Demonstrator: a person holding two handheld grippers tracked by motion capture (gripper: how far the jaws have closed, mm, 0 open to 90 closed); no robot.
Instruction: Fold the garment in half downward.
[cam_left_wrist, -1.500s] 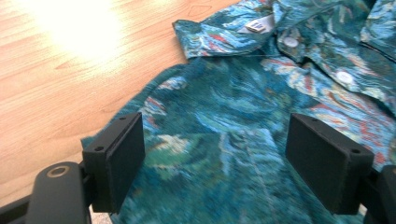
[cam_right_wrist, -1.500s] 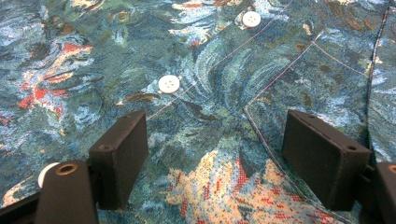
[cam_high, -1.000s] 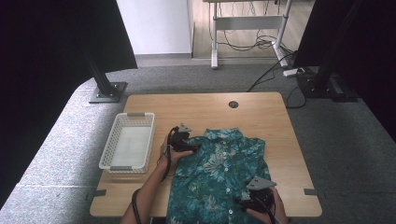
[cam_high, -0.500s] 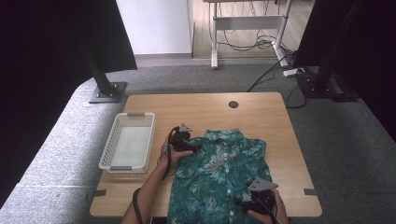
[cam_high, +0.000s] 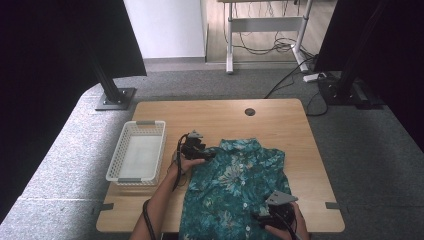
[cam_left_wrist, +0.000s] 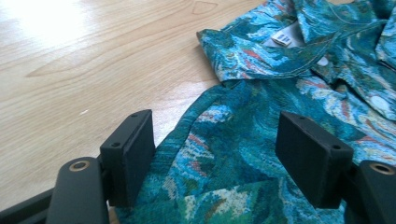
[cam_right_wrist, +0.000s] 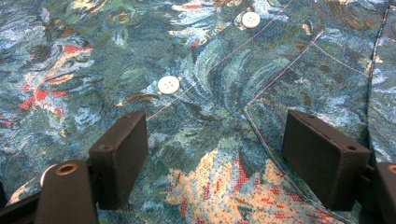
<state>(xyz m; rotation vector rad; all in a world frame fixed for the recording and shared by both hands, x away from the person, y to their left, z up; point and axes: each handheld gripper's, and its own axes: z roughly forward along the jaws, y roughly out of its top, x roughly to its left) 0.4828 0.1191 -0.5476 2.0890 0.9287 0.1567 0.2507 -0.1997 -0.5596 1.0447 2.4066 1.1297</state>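
L hand-held gripper (cam_left_wrist: 215, 154) had just been closing, jaws spread over the shirt (cam_high: 235, 190) shoulder edge, cloth between, not pinched. R hand-held gripper (cam_right_wrist: 224, 163) spread over the near hem. Shirt flat on counter (cam_high: 280, 120); next: pinch, fold.

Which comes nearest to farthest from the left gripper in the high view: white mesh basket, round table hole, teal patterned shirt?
1. Teal patterned shirt, beneath the left gripper.
2. White mesh basket, at its left.
3. Round table hole, beyond it, toward the far edge.

Basket (cam_high: 136, 159) left of shirt (cam_high: 232, 190) on table (cam_high: 280, 125)
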